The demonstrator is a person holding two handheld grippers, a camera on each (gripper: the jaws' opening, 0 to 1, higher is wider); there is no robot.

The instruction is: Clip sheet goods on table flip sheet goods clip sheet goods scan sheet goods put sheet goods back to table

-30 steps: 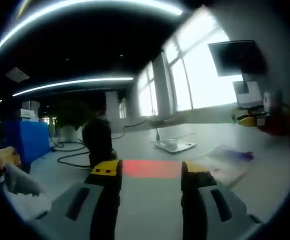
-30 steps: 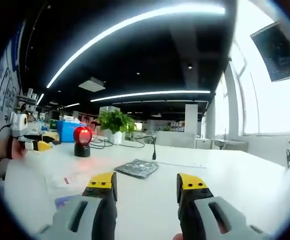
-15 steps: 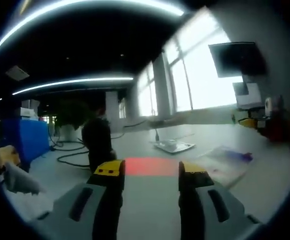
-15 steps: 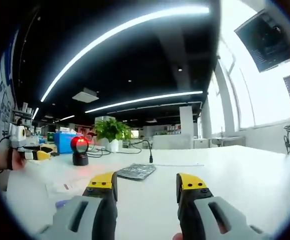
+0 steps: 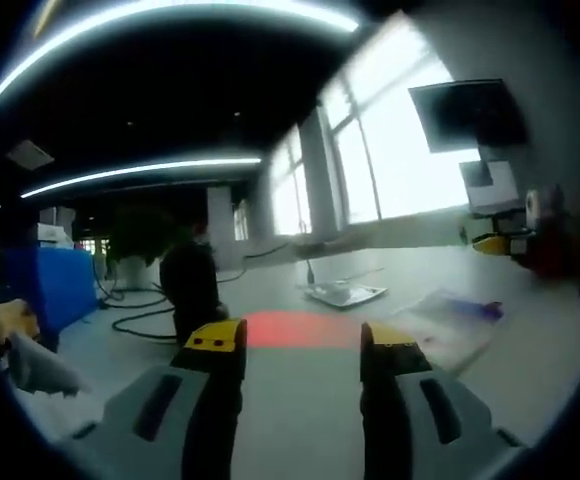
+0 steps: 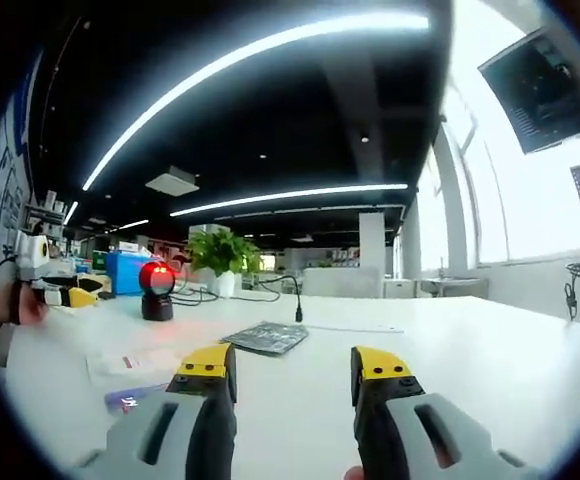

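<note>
white table (image 6: 490, 360) under everything, with a red glow patch (image 5: 300, 330) on it in the left gripper view. black scanner (image 6: 156, 291) with a glowing red face. beside the scanner, a grey sheet pack (image 6: 263, 337) with a dark fine pattern. nearer than the scanner, a clear pale sheet (image 6: 130, 365) with a small red mark, and a purple-blue print just beside it. yellow tips on grey bodies for the right gripper (image 6: 292, 363) and the left gripper (image 5: 301, 339). green plant (image 6: 218, 266) and a blue box (image 6: 122, 273) behind the scanner.
</note>
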